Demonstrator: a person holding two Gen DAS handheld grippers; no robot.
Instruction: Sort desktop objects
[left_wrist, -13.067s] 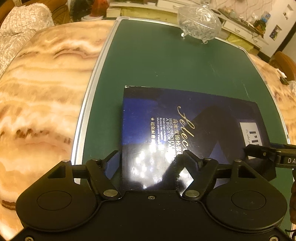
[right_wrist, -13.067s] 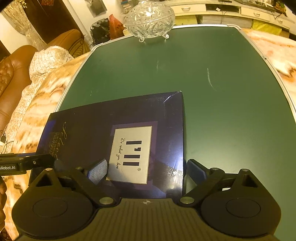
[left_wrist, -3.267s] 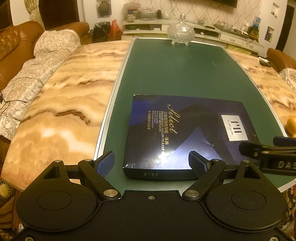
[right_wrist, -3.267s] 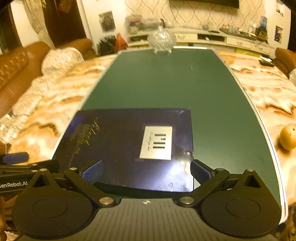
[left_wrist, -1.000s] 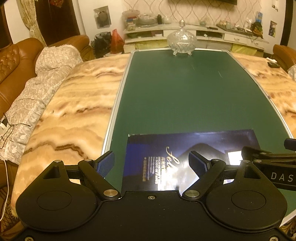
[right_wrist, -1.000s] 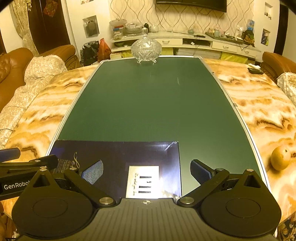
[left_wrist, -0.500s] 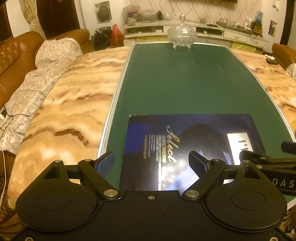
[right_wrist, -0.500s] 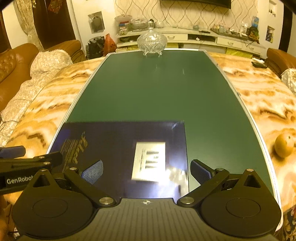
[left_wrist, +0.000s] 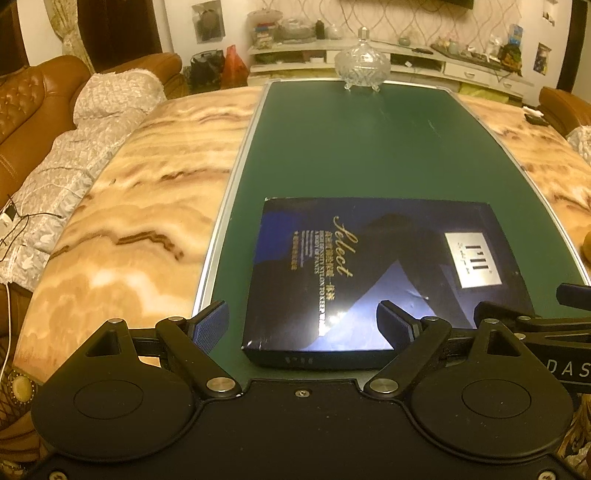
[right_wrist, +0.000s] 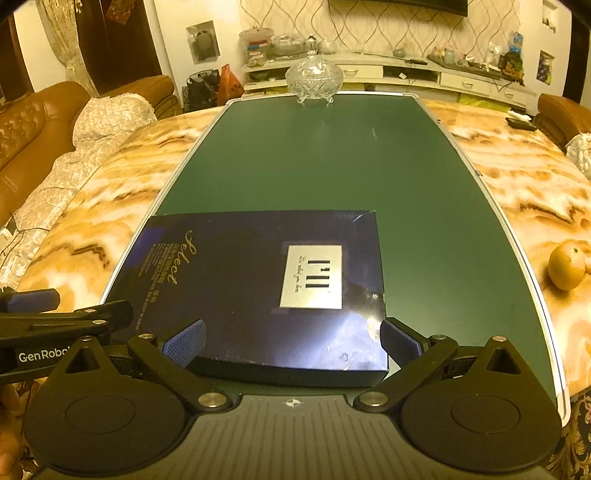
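Observation:
A flat dark blue box (left_wrist: 373, 273) with gold "Select" lettering and a silver label lies on the green board (left_wrist: 351, 147) near its front edge; it also shows in the right wrist view (right_wrist: 258, 288). My left gripper (left_wrist: 301, 325) is open and empty, its fingers astride the box's near left part. My right gripper (right_wrist: 291, 341) is open and empty, astride the box's near right part. Neither gripper touches the box. A lidded crystal bowl (left_wrist: 362, 70) stands at the board's far end, also in the right wrist view (right_wrist: 314, 79).
The board lies on a marble table (left_wrist: 147, 192). An orange (right_wrist: 567, 266) sits on the marble at the right. A brown sofa with a quilted cover (left_wrist: 74, 140) is at the left. A dark remote (right_wrist: 521, 123) lies far right. A cabinet stands behind.
Both grippers have pulled back and tilted down over the last second, so the whole box now shows in front of them. The box lies where it was 3.3 s ago.

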